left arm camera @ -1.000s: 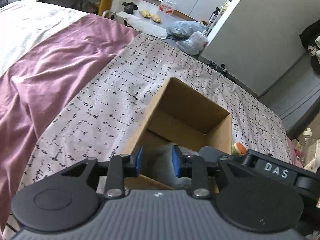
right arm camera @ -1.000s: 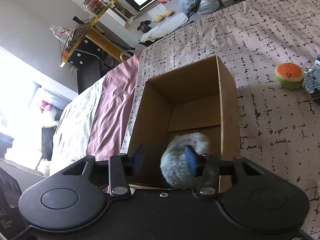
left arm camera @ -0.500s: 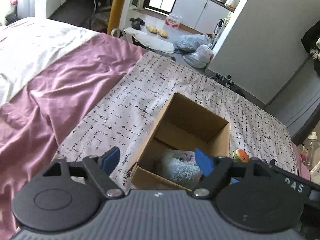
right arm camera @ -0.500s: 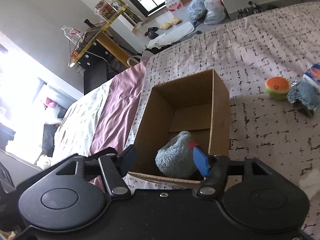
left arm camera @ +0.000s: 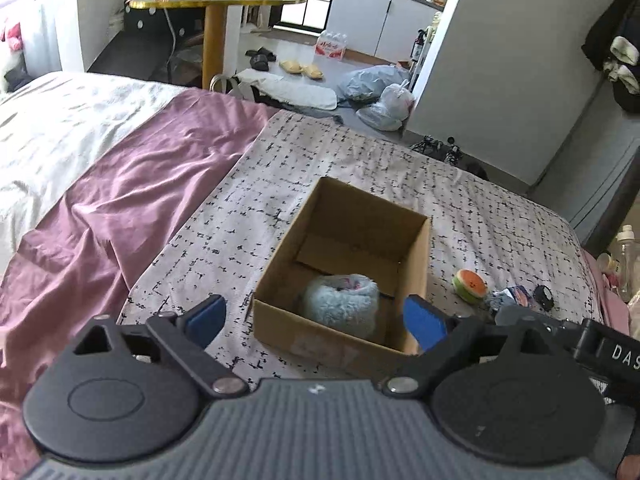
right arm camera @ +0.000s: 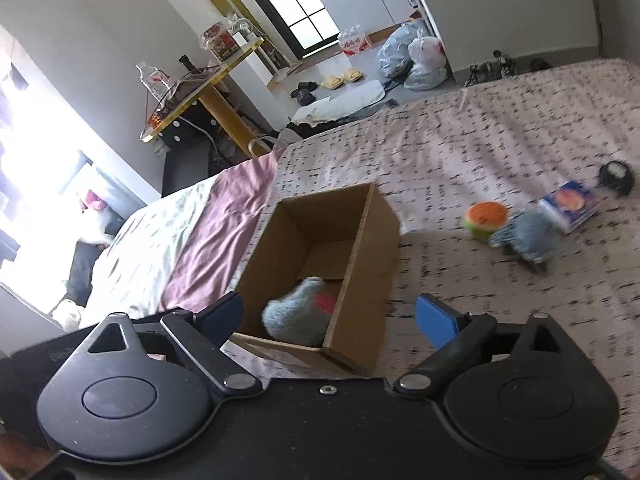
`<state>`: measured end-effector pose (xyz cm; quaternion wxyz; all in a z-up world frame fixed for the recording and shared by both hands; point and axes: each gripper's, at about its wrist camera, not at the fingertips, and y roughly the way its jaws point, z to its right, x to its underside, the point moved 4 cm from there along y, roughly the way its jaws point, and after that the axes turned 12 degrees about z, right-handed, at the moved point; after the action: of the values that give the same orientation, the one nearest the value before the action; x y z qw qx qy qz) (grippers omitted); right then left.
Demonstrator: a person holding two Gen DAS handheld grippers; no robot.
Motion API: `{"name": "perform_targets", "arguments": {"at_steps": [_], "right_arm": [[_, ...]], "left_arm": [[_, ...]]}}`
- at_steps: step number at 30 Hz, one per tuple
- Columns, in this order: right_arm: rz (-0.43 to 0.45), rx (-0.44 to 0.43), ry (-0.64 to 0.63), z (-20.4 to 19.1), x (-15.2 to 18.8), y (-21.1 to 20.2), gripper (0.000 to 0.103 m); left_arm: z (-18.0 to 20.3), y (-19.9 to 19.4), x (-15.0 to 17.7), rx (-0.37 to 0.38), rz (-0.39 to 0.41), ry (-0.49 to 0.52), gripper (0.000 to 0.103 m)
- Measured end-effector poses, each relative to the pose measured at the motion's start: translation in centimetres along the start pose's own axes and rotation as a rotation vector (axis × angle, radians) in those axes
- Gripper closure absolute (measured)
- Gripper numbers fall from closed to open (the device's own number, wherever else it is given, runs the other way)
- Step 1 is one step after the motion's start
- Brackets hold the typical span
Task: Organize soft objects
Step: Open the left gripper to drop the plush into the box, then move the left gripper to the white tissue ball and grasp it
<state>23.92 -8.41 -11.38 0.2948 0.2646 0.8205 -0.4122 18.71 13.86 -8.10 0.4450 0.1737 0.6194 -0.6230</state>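
Note:
An open cardboard box [left arm camera: 414,264] stands on the patterned bedspread; it also shows in the right wrist view [right arm camera: 372,248]. A fluffy light-blue plush [left arm camera: 340,309] lies inside it, seen too in the right wrist view [right arm camera: 294,316]. My left gripper [left arm camera: 316,320] is open and empty, above and in front of the box. My right gripper [right arm camera: 330,314] is open and empty, above the box's near edge. A burger-shaped plush [right arm camera: 485,216] and a grey knitted item [right arm camera: 528,236] lie on the bed right of the box.
A small packet [right arm camera: 568,205] and a dark round object [right arm camera: 616,174] lie beyond the knitted item. A purple sheet [left arm camera: 120,208] covers the bed to the left. A yellow table [left arm camera: 216,8] and bags [left arm camera: 380,92] stand on the floor past the bed.
Both grippers opened wide and pulled up and back from the box. The blue plush, between the fingers a second ago, now lies free in the box.

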Motion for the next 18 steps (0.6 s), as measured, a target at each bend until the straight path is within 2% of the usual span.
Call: {"name": "perform_targets", "arguments": {"at_steps": [5,18], "right_arm": [[0.014,-0.003,-0.023,1.6,-0.4,-1.9,0.002],[0.062,0.007,-0.051,5.6,-1.5,-5.7,0.0]], "left_arm": [[1.5,-1.1,0.4,-0.007,0.022,0.017,0.0],[5.4,-3.4,1.3,0.029,0.058,0.026,0.0]]}}
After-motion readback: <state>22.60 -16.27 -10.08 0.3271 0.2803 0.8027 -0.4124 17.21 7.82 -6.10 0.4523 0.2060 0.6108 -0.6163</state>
